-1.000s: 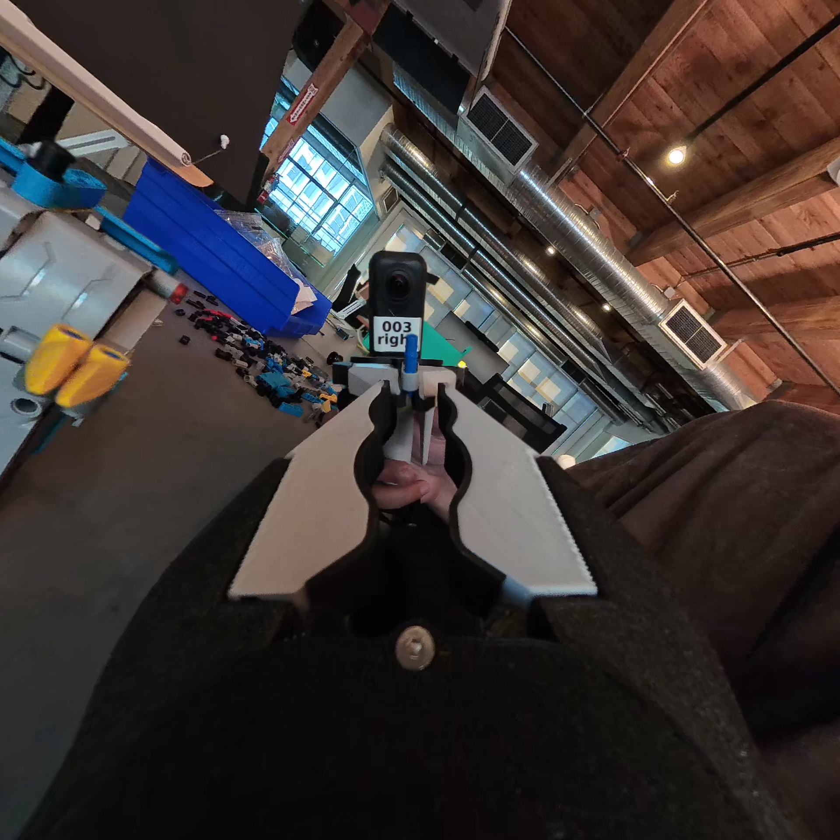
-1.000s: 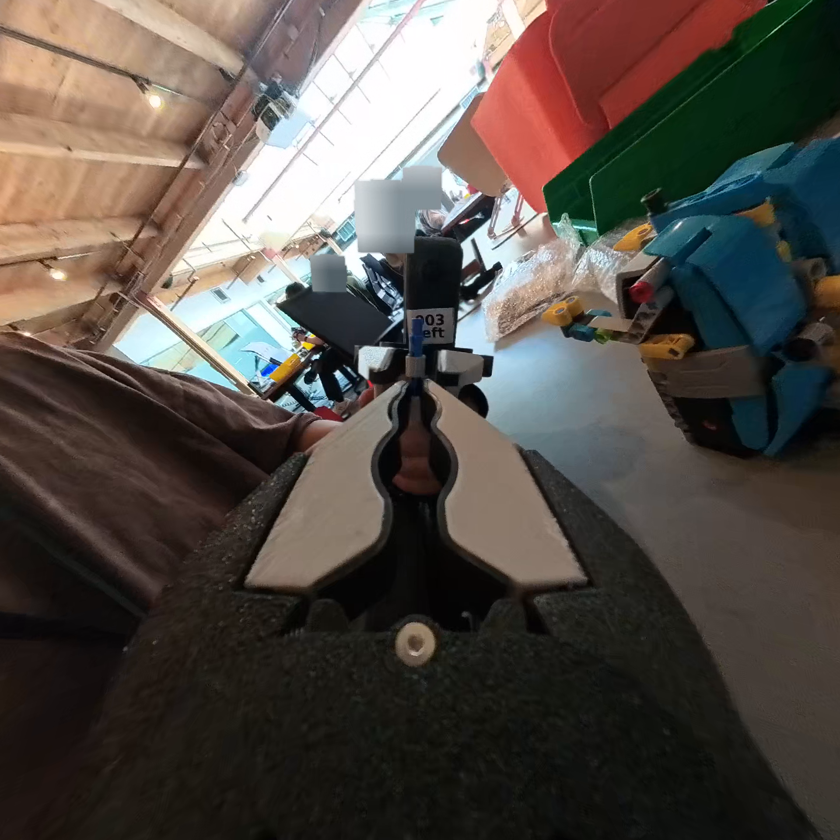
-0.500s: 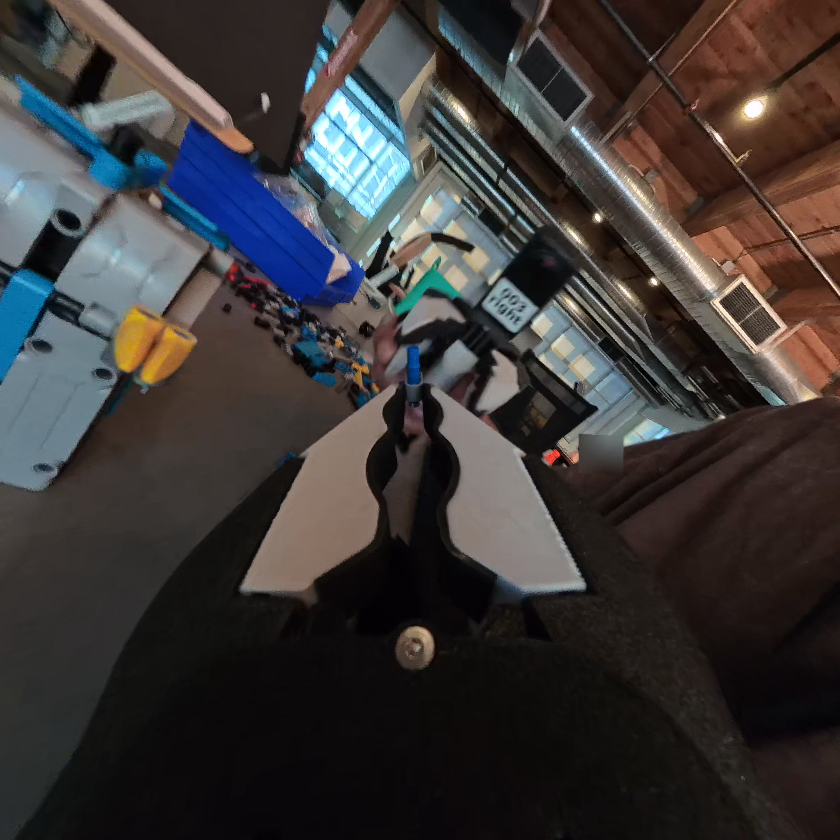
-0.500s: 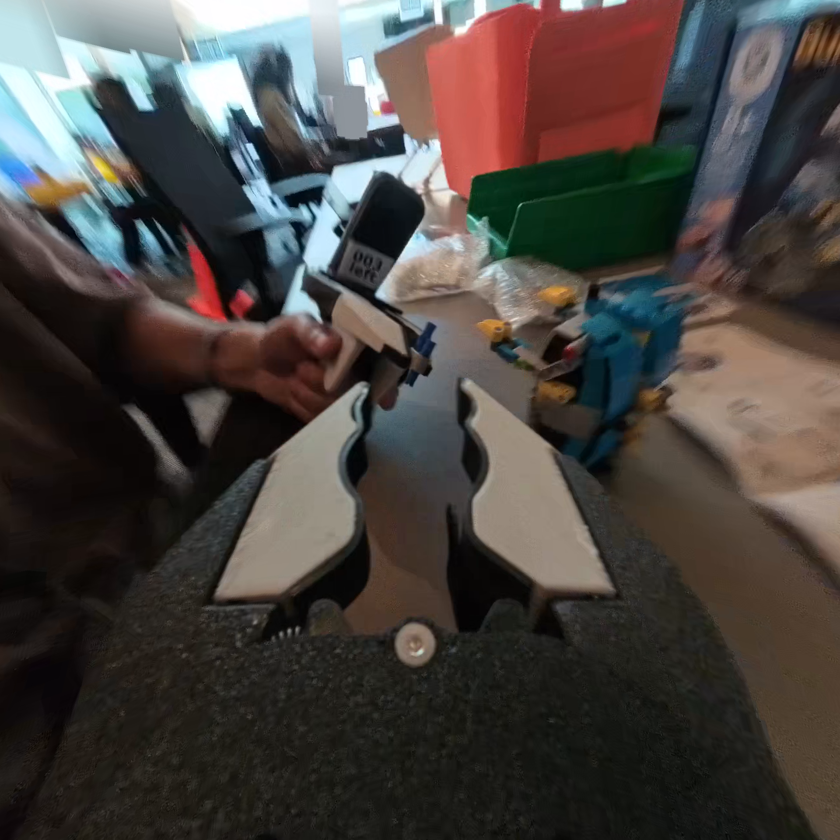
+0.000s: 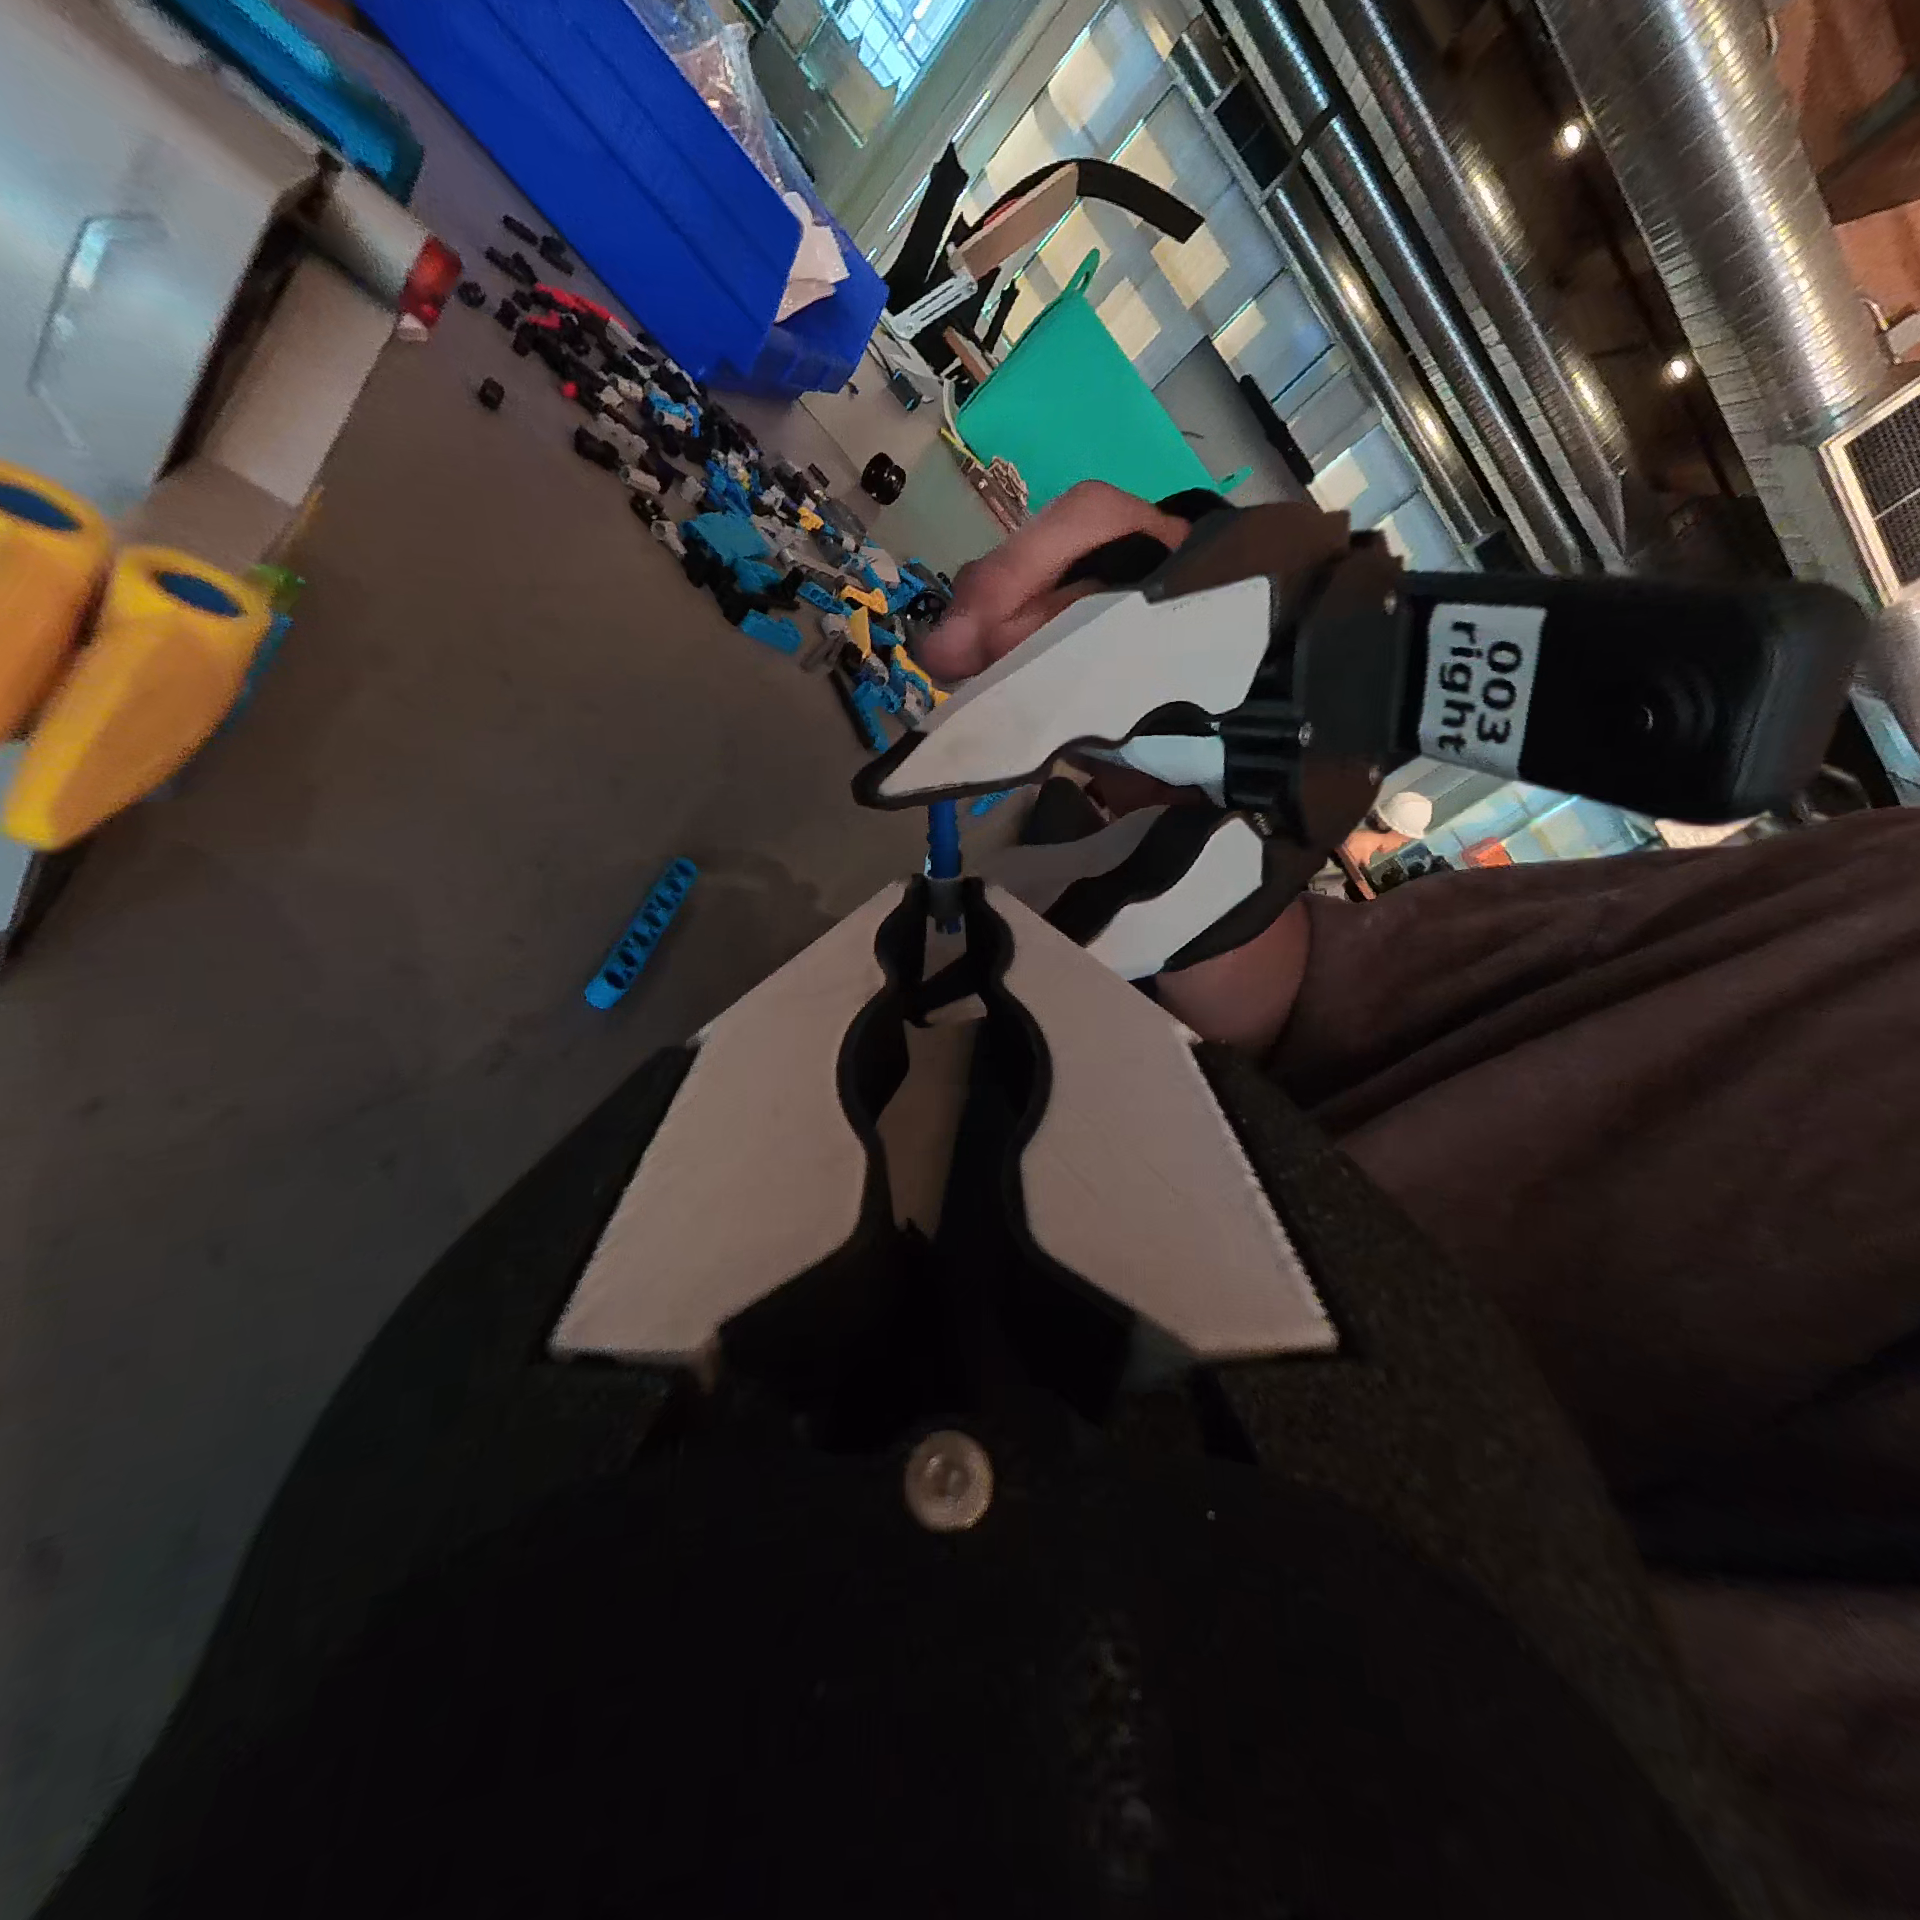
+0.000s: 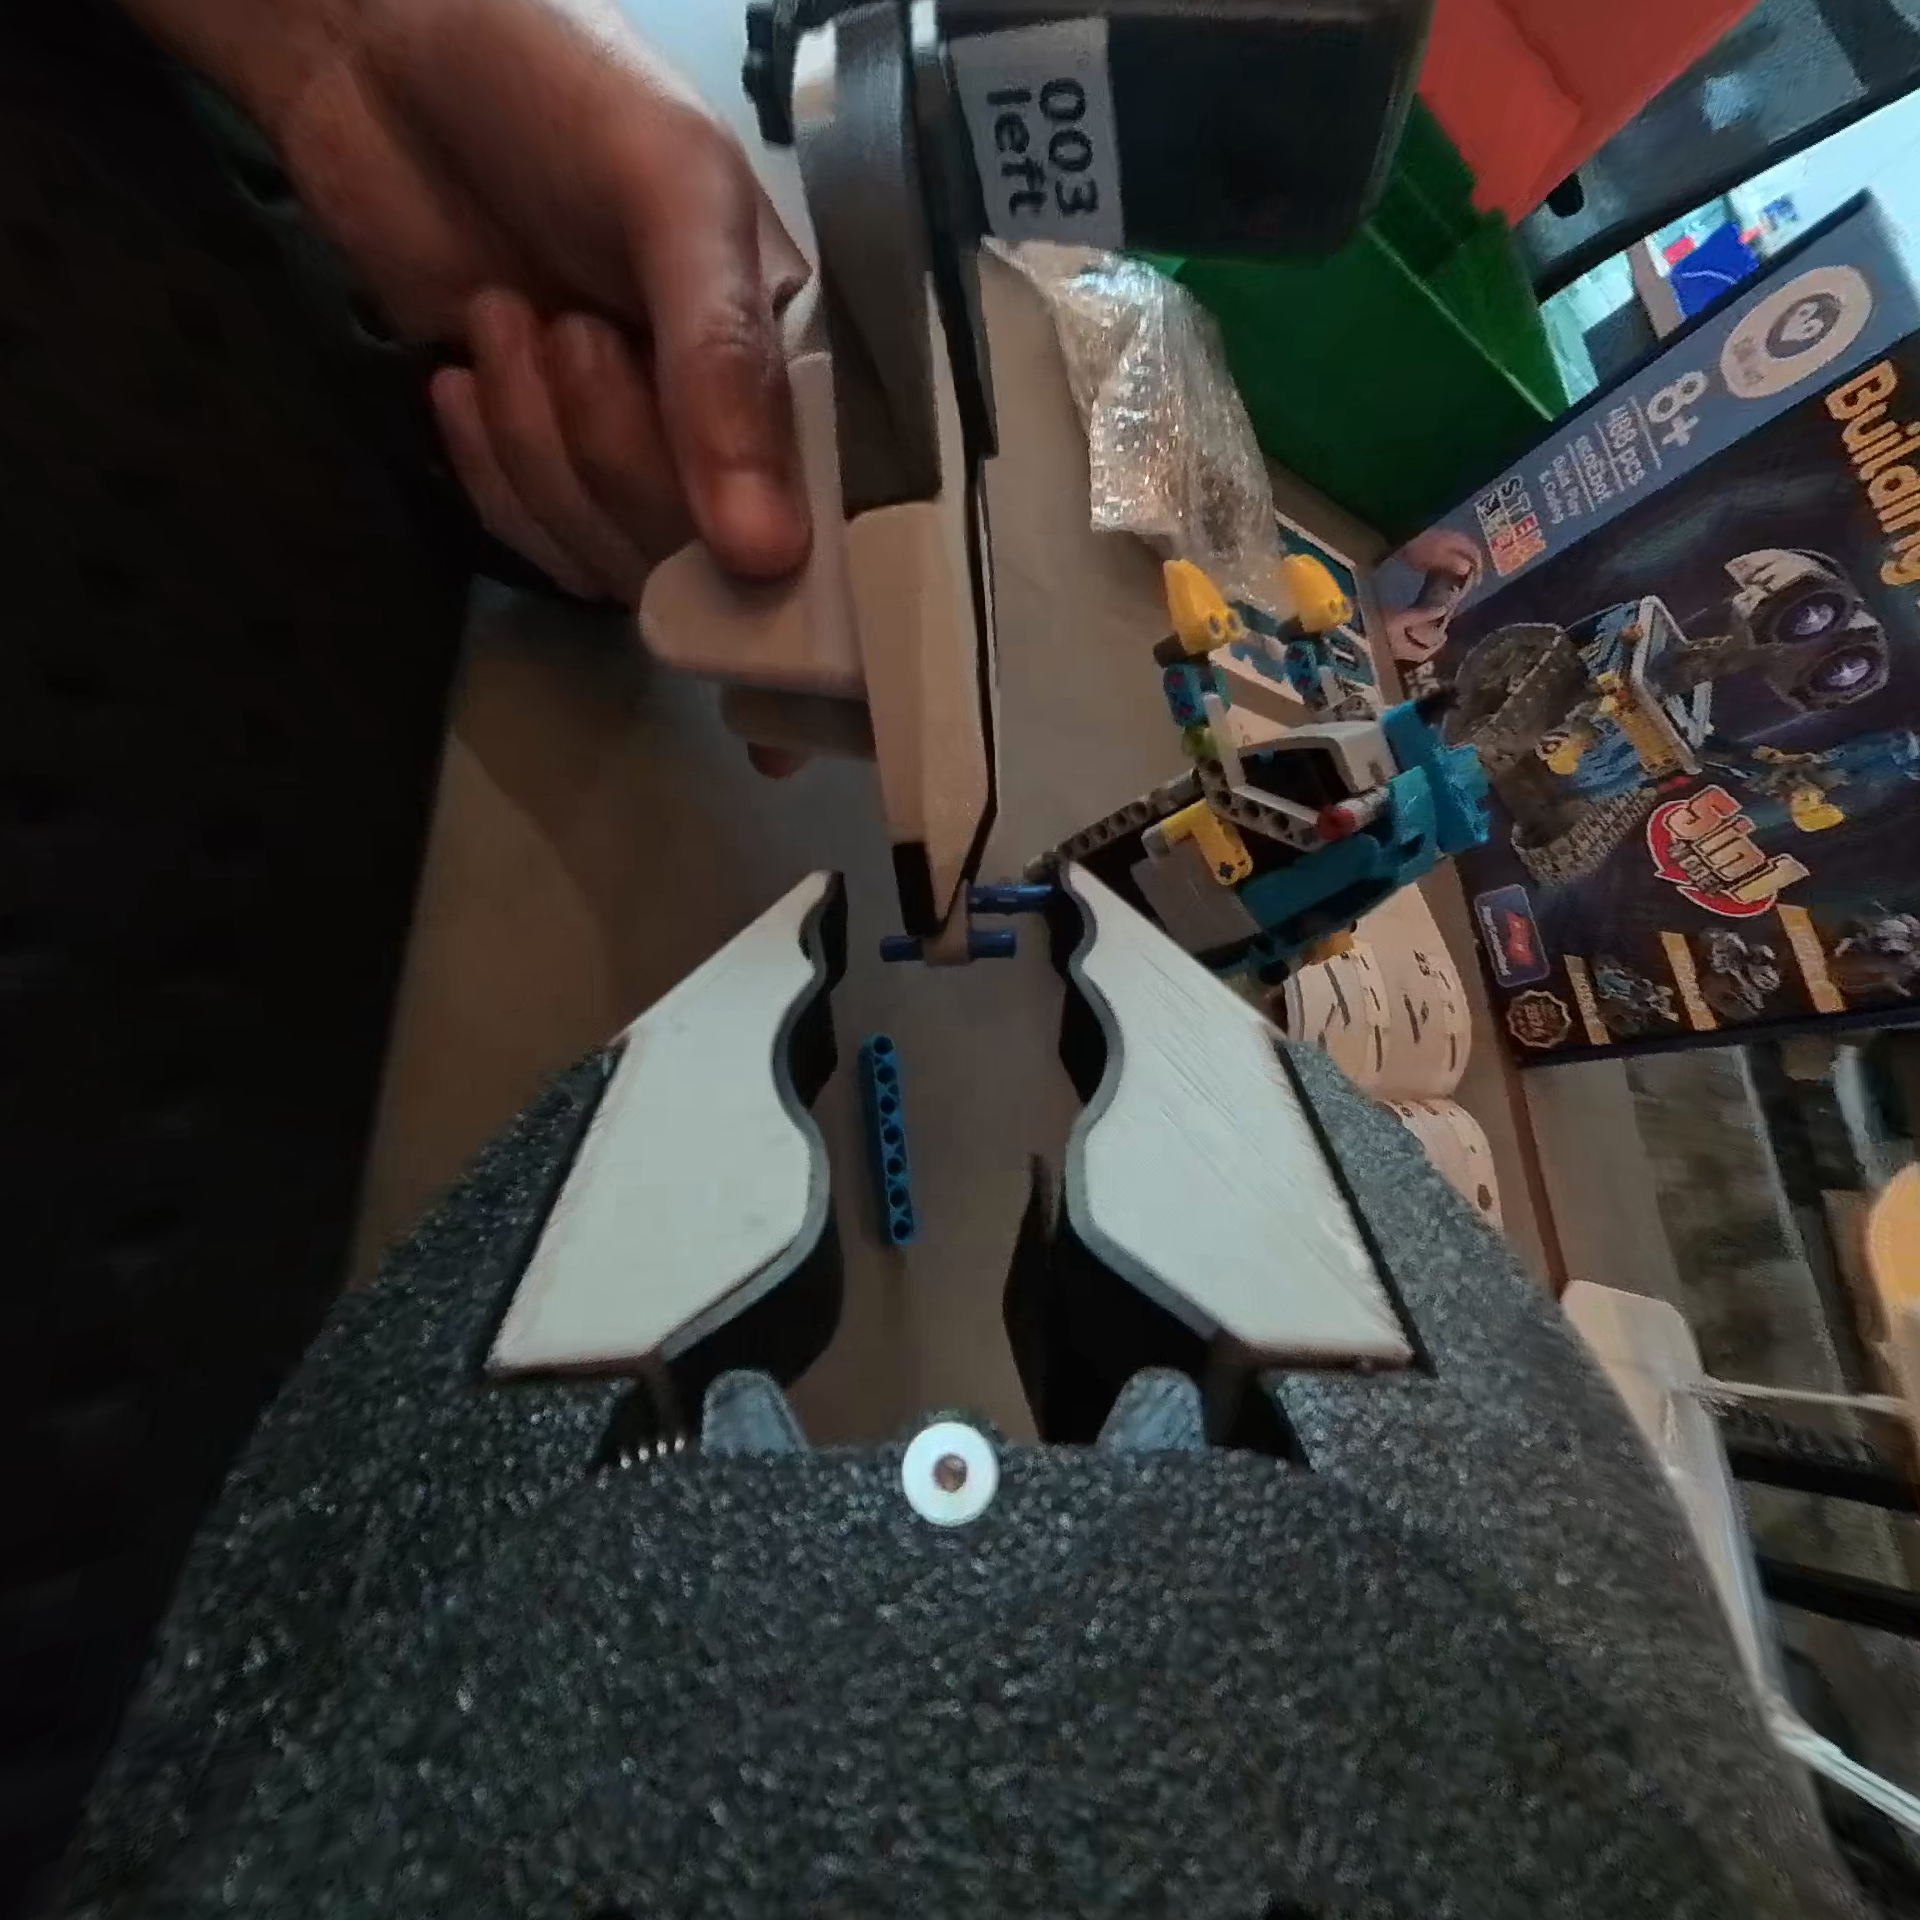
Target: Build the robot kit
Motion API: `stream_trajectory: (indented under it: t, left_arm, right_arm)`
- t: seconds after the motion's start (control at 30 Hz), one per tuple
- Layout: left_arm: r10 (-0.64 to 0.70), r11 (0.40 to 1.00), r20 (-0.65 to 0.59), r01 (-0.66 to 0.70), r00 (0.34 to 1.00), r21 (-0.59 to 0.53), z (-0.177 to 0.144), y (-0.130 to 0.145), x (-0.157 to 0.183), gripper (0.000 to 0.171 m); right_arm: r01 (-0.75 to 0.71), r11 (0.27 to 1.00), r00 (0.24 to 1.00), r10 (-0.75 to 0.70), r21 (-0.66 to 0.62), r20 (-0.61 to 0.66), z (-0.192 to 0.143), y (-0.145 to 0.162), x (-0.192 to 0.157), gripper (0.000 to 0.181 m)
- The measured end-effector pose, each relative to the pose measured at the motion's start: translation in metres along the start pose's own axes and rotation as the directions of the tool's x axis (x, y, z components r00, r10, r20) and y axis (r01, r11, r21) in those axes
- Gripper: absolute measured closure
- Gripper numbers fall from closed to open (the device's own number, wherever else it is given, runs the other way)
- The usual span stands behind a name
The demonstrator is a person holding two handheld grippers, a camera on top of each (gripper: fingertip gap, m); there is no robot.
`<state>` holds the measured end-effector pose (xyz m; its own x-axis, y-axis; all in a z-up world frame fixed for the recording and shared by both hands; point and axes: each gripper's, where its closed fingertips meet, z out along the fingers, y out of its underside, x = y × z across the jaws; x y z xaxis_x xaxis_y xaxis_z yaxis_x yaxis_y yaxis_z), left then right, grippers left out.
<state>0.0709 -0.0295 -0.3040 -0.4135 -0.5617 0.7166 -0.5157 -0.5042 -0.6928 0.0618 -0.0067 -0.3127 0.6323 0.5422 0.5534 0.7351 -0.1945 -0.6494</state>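
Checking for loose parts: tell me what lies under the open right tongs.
On the grey table, a blue holed beam lies flat below the gap of the right tongs. The tongs' foam body hides the table nearer the camera.

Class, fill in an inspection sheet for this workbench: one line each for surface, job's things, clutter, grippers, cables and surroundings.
Surface: grey tabletop, mostly bare near the grippers.
Job's things: small blue pin piece pinched in the left gripper; blue holed beam lying flat on the table.
Clutter: heap of loose building pieces; part-built blue and grey model; clear bags; printed box.
Grippers: left shut on the pin piece; right gripper open, its fingers either side of the pin piece.
Cables: nothing seen.
Surroundings: blue bin, green bin, ceiling ducts.
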Motion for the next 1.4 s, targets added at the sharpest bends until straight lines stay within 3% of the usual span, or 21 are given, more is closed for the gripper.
stream_trajectory:
  t: [0.1, 0.33, 0.7, 0.77, 1.03, 1.17, 1.27, 1.4]
  left_arm:
    - [-0.022, 1.000, 0.017, 0.022, 1.000, 0.005, 0.001, 0.000, -0.005, 0.166]
    - [0.010, 0.999, 0.088, -0.013, 0.996, 0.040, -0.001, -0.003, -0.012, 0.167]
    - [0.019, 0.999, 0.122, -0.023, 0.992, 0.038, 0.000, -0.002, -0.017, 0.168]
    - [0.017, 0.999, 0.135, -0.024, 0.991, 0.047, -0.002, -0.003, -0.019, 0.168]
    - [0.005, 0.997, 0.131, -0.015, 0.991, 0.077, -0.004, -0.008, -0.020, 0.167]
    - [0.004, 0.992, 0.102, -0.017, 0.995, 0.122, -0.008, -0.016, -0.017, 0.166]
    - [0.053, 0.992, 0.101, -0.064, 0.993, 0.108, -0.007, -0.014, -0.011, 0.165]
    - [0.118, 0.988, 0.101, -0.127, 0.988, 0.090, -0.005, -0.013, -0.005, 0.165]
  right_arm:
    - [0.035, 0.998, 0.999, -0.036, -0.053, -0.018, 0.003, 0.008, -0.001, 0.140]
    - [-0.055, 0.997, 0.998, 0.054, -0.050, -0.019, 0.010, 0.008, -0.002, 0.133]
    - [-0.015, 0.997, 0.996, 0.007, -0.079, -0.092, 0.014, 0.012, 0.002, 0.153]
    - [-0.017, 0.996, 0.996, 0.009, -0.088, -0.092, 0.016, 0.012, -0.001, 0.145]
    - [-0.030, 0.995, 0.995, 0.021, -0.091, -0.101, 0.016, 0.012, 0.001, 0.144]
    - [-0.105, 0.994, 0.991, 0.103, -0.017, -0.084, 0.014, 0.005, 0.005, 0.129]
    - [-0.321, 0.944, 0.947, 0.320, 0.083, 0.025, 0.000, 0.008, 0.012, 0.120]
    - [-0.666, 0.739, 0.715, 0.595, 0.099, 0.367, -0.015, 0.010, 0.003, 0.127]
